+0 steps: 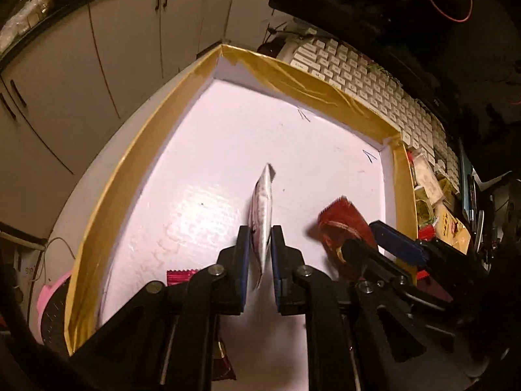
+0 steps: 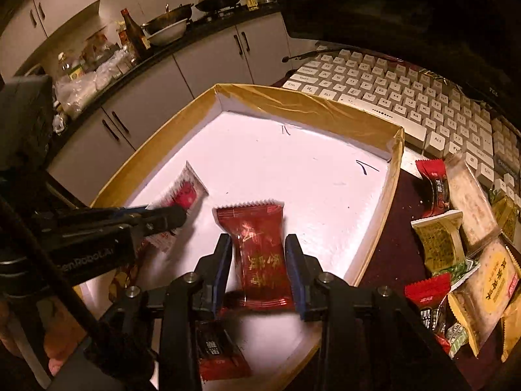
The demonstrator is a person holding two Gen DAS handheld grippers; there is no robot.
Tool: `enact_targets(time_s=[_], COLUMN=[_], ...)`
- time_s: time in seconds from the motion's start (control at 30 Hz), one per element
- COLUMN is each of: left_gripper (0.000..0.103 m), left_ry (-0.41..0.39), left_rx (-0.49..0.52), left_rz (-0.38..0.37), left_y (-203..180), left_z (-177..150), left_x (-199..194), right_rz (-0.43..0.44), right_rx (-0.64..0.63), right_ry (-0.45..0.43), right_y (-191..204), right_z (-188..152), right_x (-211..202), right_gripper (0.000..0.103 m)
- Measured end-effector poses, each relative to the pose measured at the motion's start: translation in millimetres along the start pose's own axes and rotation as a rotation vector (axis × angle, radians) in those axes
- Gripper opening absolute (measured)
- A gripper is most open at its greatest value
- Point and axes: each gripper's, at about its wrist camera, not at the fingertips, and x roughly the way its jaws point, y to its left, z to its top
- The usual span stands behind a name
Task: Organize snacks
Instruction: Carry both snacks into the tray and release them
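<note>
Evidently both hand-held grippers are carrying light, crinkly packets over the tray [image 2: 384, 202]: left hand-held gripper [image 1: 259, 238] pinching a silver-white sachet [image 1: 262, 208] edgewise, right hand-held gripper [image 2: 260, 254] seemingly loosening around the slippery dark red packet [image 2: 260, 254] mid-body.

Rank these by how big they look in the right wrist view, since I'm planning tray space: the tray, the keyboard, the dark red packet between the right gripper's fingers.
1. Tray, largest.
2. Keyboard, cut off by the frame.
3. Dark red packet, smallest, though nearness to the camera enlarges it.

Two wrist fisheyes, angled steeply down, close, sharing white tray [image 1: 228, 137]
</note>
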Motion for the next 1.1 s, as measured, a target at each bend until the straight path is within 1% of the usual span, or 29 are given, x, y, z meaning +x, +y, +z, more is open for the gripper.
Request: enact_targets(time_s=[0.03, 0.07, 0.1, 0.13, 0.17, 0.23, 0.3, 0.37, 0.4, 0.47, 0.53, 0.57, 0.6, 0.67, 0.7, 0.8, 0.93, 1.0, 1.03, 1.07, 1.1], left_gripper=[0.026, 0.043, 0.052, 0.064, 0.069, 0.071, 0.072, 0.079, 0.079, 0.08, 0.08, 0.08, 0.08, 0.08, 0.08, 0.08, 0.08, 0.08, 0.08, 0.08, 0.08], left_ry=[-0.007, -0.018, -0.039, -0.067, -0.095, -0.143, -0.177, -0.204, -0.213, -0.225, -0.223, -0.212, -0.199, -0.181, -0.173, -0.154, -0.143, -0.152, -0.155, -0.157, -0.157], left_rx=[0.0, -0.001, 0.001, 0.005, 0.011, 0.036, 0.059, 0.09, 0.112, 0.154, 0.199, 0.221, 0.253, 0.295, 0.304, 0.328, 0.354, 0.357, 0.36, 0.36, 0.36], left_rz=[0.0, 0.003, 0.006, 0.01, 0.018, 0.037, 0.019, -0.012, -0.029, -0.062, -0.087, -0.093, -0.102, -0.107, -0.109, -0.108, -0.095, -0.087, -0.085, -0.087, -0.091], left_y=[-0.1, -0.9, -2.4, -5.1, -8.0, -18.1, -31.0, -47.9, -58.1, -79.8, -100.2, -109.9, -120.1, -136.4, -141.3, -154.1, -165.0, -165.8, -164.9, -165.2, -164.9], left_z=[-0.6, -1.7, -3.6, -5.6, -8.1, -14.2, -21.9, -30.2, -34.2, -42.0, -47.1, -49.3, -51.0, -55.3, -57.6, -64.5, -70.8, -74.5, -75.0, -76.2, -76.5], left_x=[-2.5, -5.6, -11.0, -17.4, -24.1, -37.9, -51.2, -62.3, -66.8, -72.9, -73.5, -71.9, -69.5, -62.3, -59.6, -52.3, -50.1, -51.9, -52.3, -52.4, -51.4], right_rz=[0.021, 0.043, 0.052, 0.06, 0.07, 0.113, 0.109, 0.08, 0.056, 0.026, 0.014, -0.002, -0.037, -0.112, -0.135, -0.156, -0.225, -0.263, -0.297, -0.312, -0.31], right_rx=[0.011, 0.023, 0.03, 0.046, 0.062, 0.095, 0.117, 0.134, 0.152, 0.205, 0.267, 0.301, 0.332, 0.366, 0.391, 0.457, 0.524, 0.556, 0.572, 0.584, 0.612], right_ry=[-0.009, -0.023, -0.037, -0.058, -0.074, -0.114, -0.165, -0.212, -0.246, -0.285, -0.319, -0.335, -0.341, -0.329, -0.325, -0.301, -0.282, -0.269, -0.247, -0.228, -0.21], right_y=[-1.3, -2.9, -4.4, -6.5, -9.1, -17.7, -25.9, -35.8, -44.8, -64.7, -87.3, -99.8, -113.1, -133.3, -141.5, -162.9, -183.3, -194.6, -200.8, -205.9, -212.5], right_z=[-1.1, -2.6, -4.4, -6.9, -9.2, -17.9, -28.2, -41.1, -51.7, -67.8, -78.9, -84.9, -90.3, -98.2, -102.6, -111.5, -114.2, -111.5, -109.3, -107.4, -106.5], right_x=[-3.7, -8.9, -13.2, -19.8, -26.2, -44.8, -65.0, -83.7, -97.3, -116.7, -132.4, -140.2, -147.1, -155.0, -157.3, -157.9, -158.6, -156.5, -152.8, -148.9, -144.3], right_gripper=[0.043, 0.047, 0.055, 0.058, 0.058, 0.06, 0.062, 0.067, 0.068, 0.068, 0.068, 0.068, 0.069, 0.069, 0.069, 0.069, 0.069, 0.069, 0.069, 0.069, 0.069])
